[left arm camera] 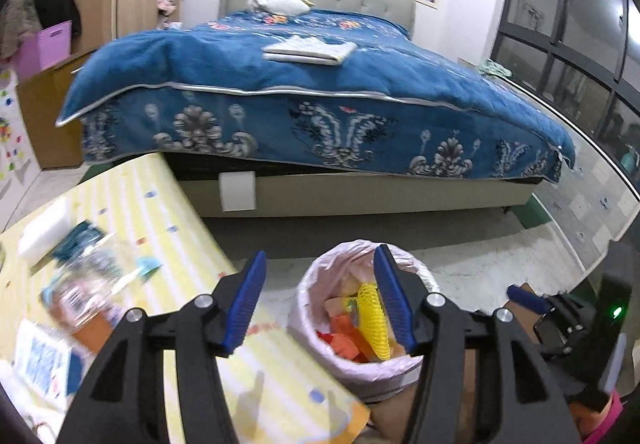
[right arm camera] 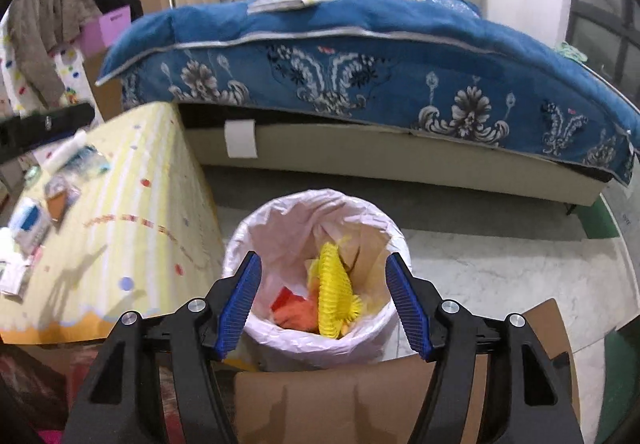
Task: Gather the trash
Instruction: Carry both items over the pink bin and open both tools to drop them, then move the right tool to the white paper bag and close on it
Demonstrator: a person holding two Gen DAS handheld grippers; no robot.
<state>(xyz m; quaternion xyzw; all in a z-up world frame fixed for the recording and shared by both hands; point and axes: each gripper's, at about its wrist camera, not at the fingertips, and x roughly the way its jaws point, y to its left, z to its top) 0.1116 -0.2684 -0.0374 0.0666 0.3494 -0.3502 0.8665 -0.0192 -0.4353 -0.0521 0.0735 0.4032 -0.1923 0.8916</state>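
- The bed (left arm camera: 320, 84) filled the back of the room, well apart from the work.
- The bench (right arm camera: 132, 212), under a yellow striped cloth, stood just beside the bin (right arm camera: 280, 336) and carried loose wrappers (right arm camera: 60, 200) and packets, blurred in the left view; judging by these, a good share of the trash was left to collect.
- The bin, lined with a pale bag, held a yellow mesh (right arm camera: 334, 292) on top of orange scraps (right arm camera: 296, 314), so part of the job looked done.
- The right gripper (right arm camera: 324, 304) hung over the bin mouth, jaws wide with nothing between the pads; the mesh lay below them, apart.
- The left gripper (left arm camera: 320, 300) hung between bench edge and bin, jaws wide and empty, wrappers off to its left.
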